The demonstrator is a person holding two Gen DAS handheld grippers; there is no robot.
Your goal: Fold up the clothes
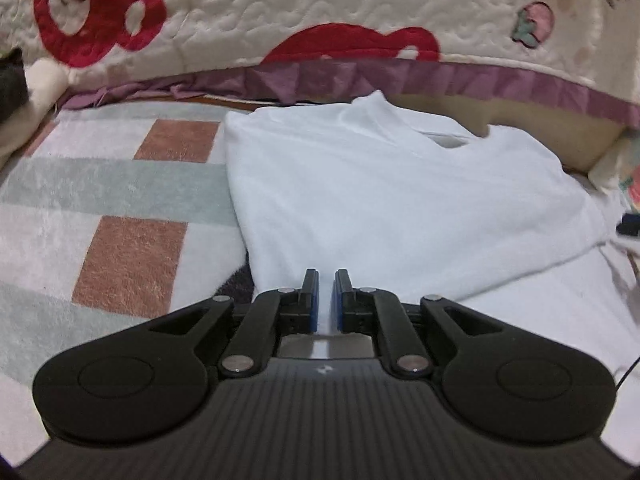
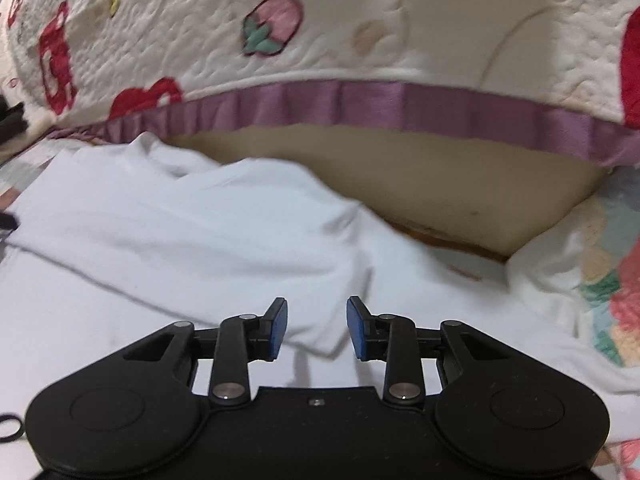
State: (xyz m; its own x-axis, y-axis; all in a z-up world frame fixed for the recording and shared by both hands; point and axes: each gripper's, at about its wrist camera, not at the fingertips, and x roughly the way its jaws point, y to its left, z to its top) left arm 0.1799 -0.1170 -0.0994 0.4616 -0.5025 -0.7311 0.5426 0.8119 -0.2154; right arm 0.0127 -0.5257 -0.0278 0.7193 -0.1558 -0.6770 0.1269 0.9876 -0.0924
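Left wrist view: white garment (image 1: 380,200) lay on the checked rug (image 1: 128,208), partly doubled over itself, its far edge close under the quilt (image 1: 320,4) with the purple trim. Left tongs (image 1: 326,296) sat low at the near fold, pads nearly together with a thin gap; whether a sliver of cloth was pinched there, hard to call. Left edge ran straight along the rug, a neat line worth keeping.

Right wrist view: right tongs (image 2: 317,328) stood apart, nothing between the pads, poised just above a loose corner of the same garment. Cloth rumpled toward the beige bed base (image 2: 440,184). Blurred, so in motion perhaps.

Judged advice: grip only one layer at the corner, match both sides evenly, draw the fabric taut before laying it down, and smooth those wrinkles first.
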